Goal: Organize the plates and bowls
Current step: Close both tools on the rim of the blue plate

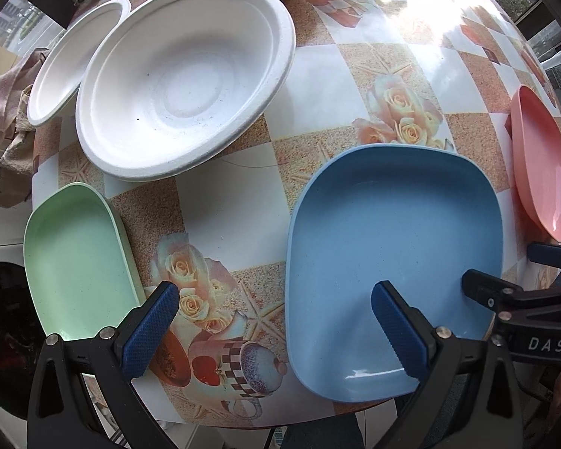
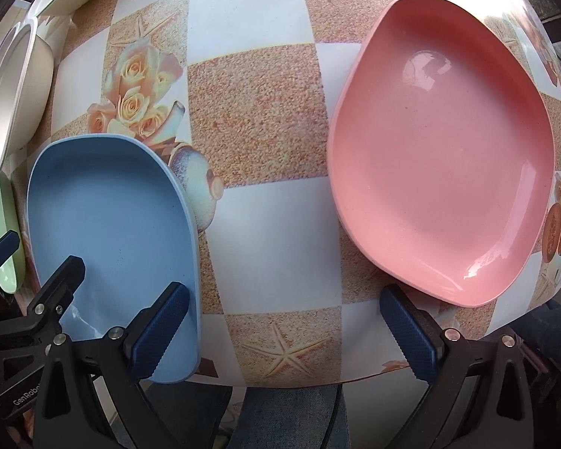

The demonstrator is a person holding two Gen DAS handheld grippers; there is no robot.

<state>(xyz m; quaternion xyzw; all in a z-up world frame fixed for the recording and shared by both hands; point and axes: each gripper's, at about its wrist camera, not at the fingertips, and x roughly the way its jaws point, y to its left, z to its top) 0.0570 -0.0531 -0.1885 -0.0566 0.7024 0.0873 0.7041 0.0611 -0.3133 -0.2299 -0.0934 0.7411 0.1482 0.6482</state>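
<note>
The jaws of both grippers are spread wide and hold nothing; the blue plate (image 1: 389, 254) lies between them, nearer the left gripper (image 1: 276, 333) than the right gripper (image 2: 284, 336).

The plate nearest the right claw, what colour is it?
Pink. The plate shows best in the right wrist view, lying flat on the patterned tablecloth.

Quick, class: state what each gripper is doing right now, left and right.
Left gripper: open, holding nothing, above the blue plate.
Right gripper: open, holding nothing.
</note>
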